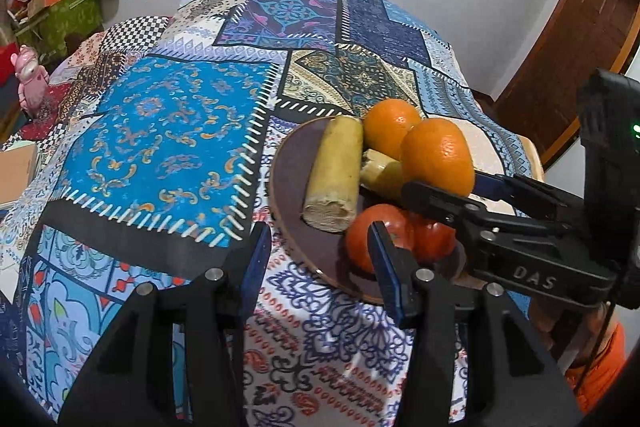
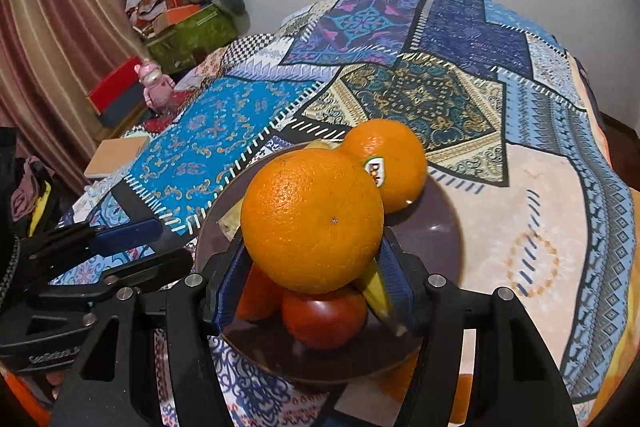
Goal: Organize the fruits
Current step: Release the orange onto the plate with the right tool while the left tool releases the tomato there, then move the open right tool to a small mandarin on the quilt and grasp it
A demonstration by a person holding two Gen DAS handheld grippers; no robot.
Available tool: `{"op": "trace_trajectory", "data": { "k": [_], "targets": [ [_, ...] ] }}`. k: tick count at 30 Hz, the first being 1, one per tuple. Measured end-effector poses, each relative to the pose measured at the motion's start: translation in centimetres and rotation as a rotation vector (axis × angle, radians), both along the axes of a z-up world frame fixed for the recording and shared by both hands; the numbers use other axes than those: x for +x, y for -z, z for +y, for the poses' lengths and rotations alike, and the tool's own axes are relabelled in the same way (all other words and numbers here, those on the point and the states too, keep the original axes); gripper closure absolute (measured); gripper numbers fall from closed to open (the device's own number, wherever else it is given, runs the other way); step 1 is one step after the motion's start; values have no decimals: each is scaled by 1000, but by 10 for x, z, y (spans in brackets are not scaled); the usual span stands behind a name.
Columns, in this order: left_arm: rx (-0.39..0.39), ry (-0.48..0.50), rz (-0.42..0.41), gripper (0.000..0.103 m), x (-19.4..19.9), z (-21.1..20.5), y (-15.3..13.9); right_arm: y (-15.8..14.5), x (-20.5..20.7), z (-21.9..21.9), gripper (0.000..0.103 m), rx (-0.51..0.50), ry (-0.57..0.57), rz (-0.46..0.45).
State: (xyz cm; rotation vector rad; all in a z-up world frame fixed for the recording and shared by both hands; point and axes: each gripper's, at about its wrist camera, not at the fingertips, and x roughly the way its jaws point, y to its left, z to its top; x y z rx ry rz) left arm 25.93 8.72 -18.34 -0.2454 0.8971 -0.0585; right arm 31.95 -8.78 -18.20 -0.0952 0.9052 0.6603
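A dark purple plate [image 1: 288,183] [image 2: 436,231] sits on the patterned tablecloth. On it lie a pale banana piece [image 1: 334,175], a second banana piece [image 1: 382,169], a far orange [image 1: 388,125] [image 2: 396,163] with a sticker, and two red tomatoes [image 1: 360,239] [image 2: 324,315]. My right gripper [image 2: 312,279] [image 1: 444,187] is shut on a near orange [image 2: 312,223] [image 1: 438,155], holding it just above the plate over the tomatoes. My left gripper [image 1: 320,251] is open and empty at the plate's near left rim.
The patchwork cloth [image 1: 168,131] covers the whole table. A pink toy figure [image 1: 30,75] [image 2: 156,83] and a tan box [image 2: 116,151] stand off the left edge. Boxes and cushions [image 2: 188,11] pile against the back wall.
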Motion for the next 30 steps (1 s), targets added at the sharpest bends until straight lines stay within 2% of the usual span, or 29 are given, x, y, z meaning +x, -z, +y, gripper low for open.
{"op": "trace_trajectory", "data": {
  "k": [7, 12, 23, 30],
  "targets": [
    [0, -4, -1, 53, -3, 3, 1, 0, 0, 8, 42, -33, -25, 6],
    [10, 9, -10, 53, -8, -3, -4, -10, -14, 3, 42, -48, -35, -44],
    [35, 46, -35, 53, -29, -26, -27, -35, -40, -63, 42, -24, 61, -80],
    [58, 87, -5, 53, -49, -48, -24, -29, -61, -102, 42, -25, 114, -55]
  ]
}}
